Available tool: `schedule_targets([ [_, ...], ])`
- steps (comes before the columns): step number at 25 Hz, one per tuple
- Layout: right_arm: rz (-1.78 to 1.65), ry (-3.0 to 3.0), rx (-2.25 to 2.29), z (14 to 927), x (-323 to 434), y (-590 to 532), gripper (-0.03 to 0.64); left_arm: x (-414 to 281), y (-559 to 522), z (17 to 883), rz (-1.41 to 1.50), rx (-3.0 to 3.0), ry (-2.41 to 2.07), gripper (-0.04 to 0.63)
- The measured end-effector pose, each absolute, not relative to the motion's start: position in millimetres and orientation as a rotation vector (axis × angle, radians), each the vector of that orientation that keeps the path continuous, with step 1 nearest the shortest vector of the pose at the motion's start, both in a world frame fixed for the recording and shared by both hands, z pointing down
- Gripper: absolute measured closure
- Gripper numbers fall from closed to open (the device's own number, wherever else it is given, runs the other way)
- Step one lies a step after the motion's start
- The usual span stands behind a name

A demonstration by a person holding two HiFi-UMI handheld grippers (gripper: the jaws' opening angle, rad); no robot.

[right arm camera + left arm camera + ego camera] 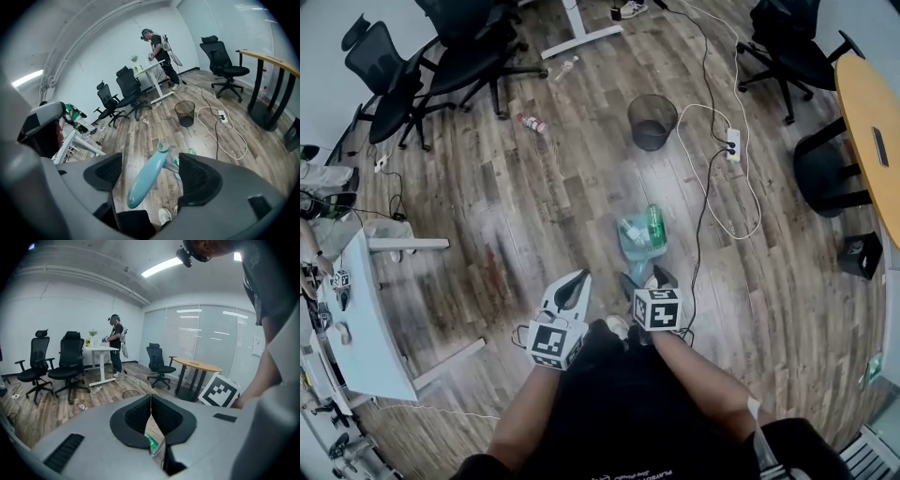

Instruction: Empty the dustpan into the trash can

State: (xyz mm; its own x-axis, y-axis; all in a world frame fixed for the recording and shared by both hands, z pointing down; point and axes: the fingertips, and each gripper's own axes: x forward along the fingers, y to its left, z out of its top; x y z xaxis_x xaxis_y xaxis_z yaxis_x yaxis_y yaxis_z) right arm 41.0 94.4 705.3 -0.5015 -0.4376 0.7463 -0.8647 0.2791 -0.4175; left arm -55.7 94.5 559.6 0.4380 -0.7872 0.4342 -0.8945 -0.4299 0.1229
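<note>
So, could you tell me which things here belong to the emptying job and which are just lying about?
Job: light-blue plastic dustpan, green plastic bottle in it, black mesh trash can.
Lying about: clear plastic bottle on floor, white power strip, black office chairs.

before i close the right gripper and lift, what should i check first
1. Long teal plastic dustpan handle sits between the jaws of the right gripper: ok, it runs between the open pads.
2. Firm grip on that handle: not ok, the pads do not press on it yet.
3. Left gripper free to help: ok, jaws together on nothing.
4. Load in the teal dustpan: ok, a green plastic bottle lies in it.
5. Black mesh trash can upright with an open mouth: ok.
6. Load stays put once tilted: cannot tell.
</note>
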Motion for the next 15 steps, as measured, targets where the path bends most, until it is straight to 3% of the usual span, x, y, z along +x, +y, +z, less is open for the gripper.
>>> schedule_targets([
  [15, 1.195, -1.735, 1.325, 769, 39, 88, 0.256, -81, 56, 599, 0.455, 2.423, -1.167, 0.572],
])
